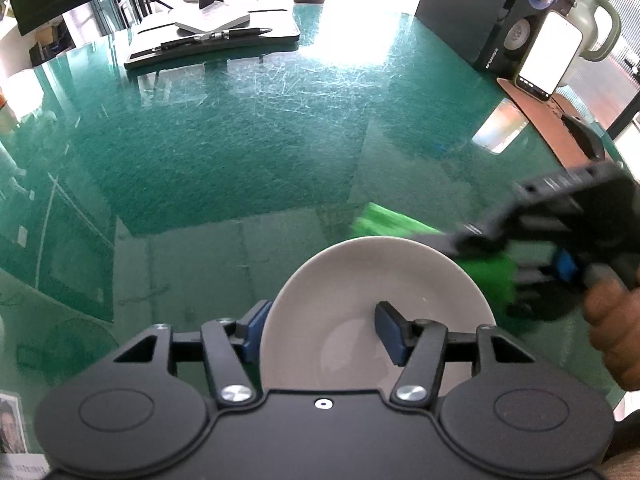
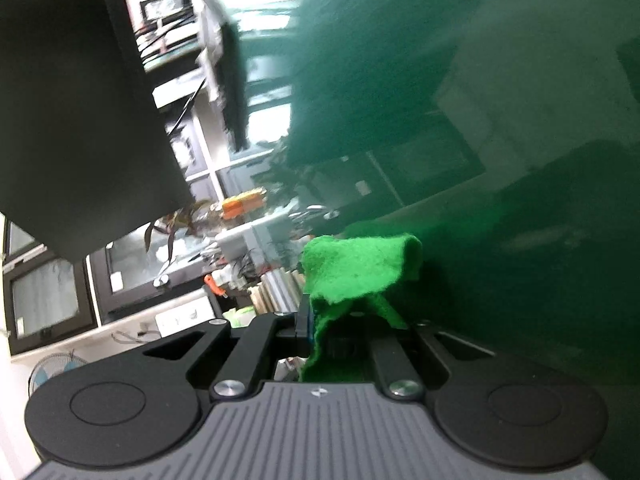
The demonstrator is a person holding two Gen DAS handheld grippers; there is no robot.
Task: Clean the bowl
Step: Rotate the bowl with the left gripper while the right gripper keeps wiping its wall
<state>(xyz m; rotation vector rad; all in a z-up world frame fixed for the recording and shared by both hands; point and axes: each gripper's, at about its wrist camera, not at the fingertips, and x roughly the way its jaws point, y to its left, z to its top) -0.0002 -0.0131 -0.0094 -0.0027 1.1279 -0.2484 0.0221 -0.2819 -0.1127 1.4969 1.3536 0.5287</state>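
The left gripper [image 1: 322, 334] points steeply downward, its jaws parted, one blue pad [image 1: 256, 332] outside a rim and the other well inside it, apart from the wall. The right gripper [image 1: 516, 260], blurred in the left wrist view, reaches in from the right with a hand [image 1: 612, 320] behind it. In its own view the right gripper [image 2: 316, 320] is clamped on fabric.
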